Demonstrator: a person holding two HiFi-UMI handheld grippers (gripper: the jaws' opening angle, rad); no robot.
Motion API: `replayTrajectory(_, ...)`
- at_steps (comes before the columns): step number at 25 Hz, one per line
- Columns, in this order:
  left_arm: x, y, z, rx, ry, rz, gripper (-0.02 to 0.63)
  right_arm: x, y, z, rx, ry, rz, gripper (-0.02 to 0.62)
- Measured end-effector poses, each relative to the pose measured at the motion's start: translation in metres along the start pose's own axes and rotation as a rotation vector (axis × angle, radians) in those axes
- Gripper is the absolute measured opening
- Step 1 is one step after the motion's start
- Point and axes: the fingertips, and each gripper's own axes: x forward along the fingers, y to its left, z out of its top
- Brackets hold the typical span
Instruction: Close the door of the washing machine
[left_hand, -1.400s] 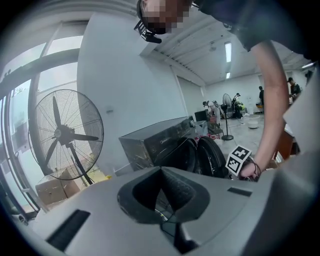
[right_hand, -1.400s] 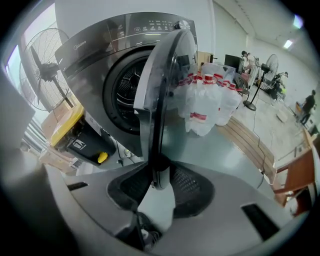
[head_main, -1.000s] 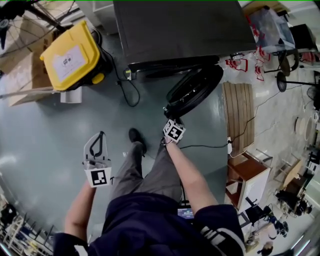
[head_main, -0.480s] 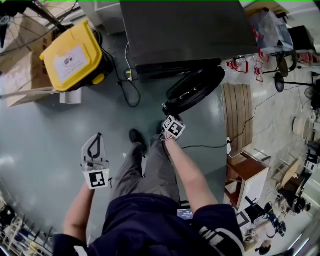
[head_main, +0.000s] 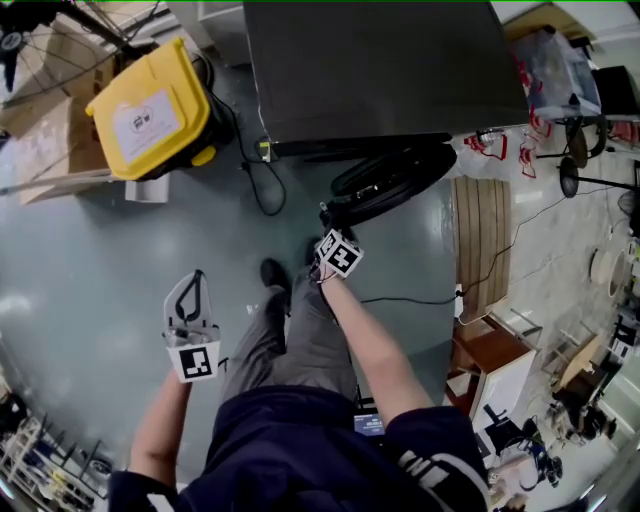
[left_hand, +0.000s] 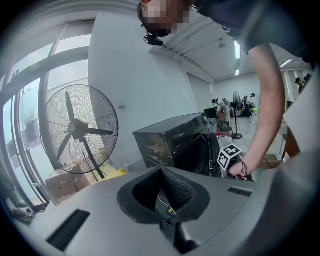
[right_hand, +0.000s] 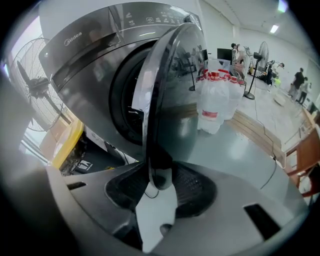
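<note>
The dark grey washing machine (head_main: 380, 60) stands at the top of the head view, its round door (head_main: 390, 180) ajar at a narrow angle. My right gripper (head_main: 328, 217) is at the door's free edge. In the right gripper view the door's rim (right_hand: 170, 90) runs down between the pads, and the jaws of the right gripper (right_hand: 159, 182) are opening around it. The drum opening (right_hand: 127, 100) shows behind the door. My left gripper (head_main: 203, 272) hangs shut and holds nothing over the floor at the left, well away from the machine (left_hand: 170, 137).
A yellow bin (head_main: 150, 110) and cardboard boxes (head_main: 40, 130) sit left of the machine, with a black cable (head_main: 260, 185) on the floor. A slatted wooden board (head_main: 480, 235) and water bottles (right_hand: 217, 95) lie to the right. A large fan (left_hand: 80, 130) stands behind.
The door has swung further toward the machine, and my right gripper has followed its edge up and left in the head view. The left gripper has stayed put.
</note>
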Motion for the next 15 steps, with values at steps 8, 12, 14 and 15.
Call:
replayTrajectory(8, -0.001, 0.017, -0.001, -0.126, 0.002, 0.082, 0.023, 0.014, 0.022, 0.012, 0.027, 0.009, 0.0, 0.166)
replayTrajectory(12, -0.003, 0.018, -0.004, 0.016, 0.052, 0.041, 0.023, 0.018, 0.03, 0.013, 0.025, 0.017, 0.021, 0.169)
replayTrajectory(14, -0.003, 0.018, -0.005, -0.022, 0.049, 0.06, 0.023, 0.021, 0.034, 0.016, 0.011, 0.018, 0.036, 0.173)
replayTrajectory(15, -0.002, 0.02, -0.003, -0.069, 0.034, 0.082, 0.023, 0.022, 0.036, 0.019, 0.005, 0.014, 0.038, 0.175)
